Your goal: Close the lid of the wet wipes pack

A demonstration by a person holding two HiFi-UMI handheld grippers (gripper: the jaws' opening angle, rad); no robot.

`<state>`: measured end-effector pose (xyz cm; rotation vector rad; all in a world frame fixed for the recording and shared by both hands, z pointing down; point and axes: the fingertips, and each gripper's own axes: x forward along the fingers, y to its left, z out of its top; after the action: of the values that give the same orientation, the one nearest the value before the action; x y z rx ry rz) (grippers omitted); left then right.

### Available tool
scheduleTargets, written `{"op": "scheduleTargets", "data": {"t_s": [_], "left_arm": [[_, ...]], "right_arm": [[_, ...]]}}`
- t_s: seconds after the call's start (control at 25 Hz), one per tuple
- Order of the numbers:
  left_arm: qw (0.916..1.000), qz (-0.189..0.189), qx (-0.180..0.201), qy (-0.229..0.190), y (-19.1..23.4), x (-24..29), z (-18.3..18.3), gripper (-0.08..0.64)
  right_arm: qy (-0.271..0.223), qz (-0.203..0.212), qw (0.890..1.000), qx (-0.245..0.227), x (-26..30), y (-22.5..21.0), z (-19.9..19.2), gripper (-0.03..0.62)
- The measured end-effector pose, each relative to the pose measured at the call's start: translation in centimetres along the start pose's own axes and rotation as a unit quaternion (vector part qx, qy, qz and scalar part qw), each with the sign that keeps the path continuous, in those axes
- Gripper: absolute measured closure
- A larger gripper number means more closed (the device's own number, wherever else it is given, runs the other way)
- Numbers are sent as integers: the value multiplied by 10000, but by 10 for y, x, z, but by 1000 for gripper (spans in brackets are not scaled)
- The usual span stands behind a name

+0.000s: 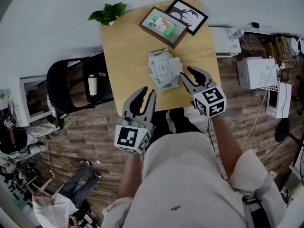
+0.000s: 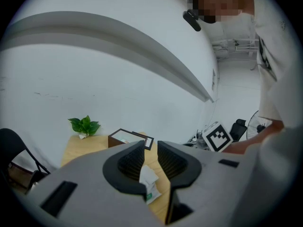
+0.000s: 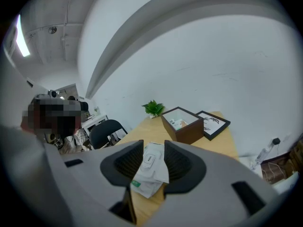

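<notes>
Nearest me, low in the middle of the head view, my left gripper (image 1: 147,93) hung off the table's front edge, its jaws a narrow way apart with nothing between them. My right gripper (image 1: 186,73), just right of centre, had its jaws wider apart and empty too, the tips just beside the wet wipes pack (image 1: 163,69). The pack lay mid-frame on the table (image 1: 126,46), close to the front edge. I judged the pack soft, light and unbraced. A sideways shove on the lid (image 3: 150,159) could have slid it toward that near edge or crumpled it. A light press might have let the lid spring back up. How far the lid stood open I could not tell. Bare wood lay open to the left of the pack, which gave my left gripper room to steady it. Behind it, toward the upper middle, the box frame (image 1: 164,26) and the picture (image 1: 186,15) crowded any forward push. The plant (image 1: 108,12) sat at the far left corner, and a chair (image 1: 71,84) stood off the left edge.
</notes>
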<state>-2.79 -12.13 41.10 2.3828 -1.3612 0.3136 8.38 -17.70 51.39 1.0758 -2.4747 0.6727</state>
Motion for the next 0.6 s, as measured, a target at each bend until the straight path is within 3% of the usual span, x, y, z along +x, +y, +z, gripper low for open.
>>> {"op": "scheduleTargets", "data": {"t_s": [0.6], "left_arm": [[9994, -87, -122, 297, 19, 15, -33, 482]], "right_arm": [[554, -261, 9973, 417, 53, -34, -68, 463]]}}
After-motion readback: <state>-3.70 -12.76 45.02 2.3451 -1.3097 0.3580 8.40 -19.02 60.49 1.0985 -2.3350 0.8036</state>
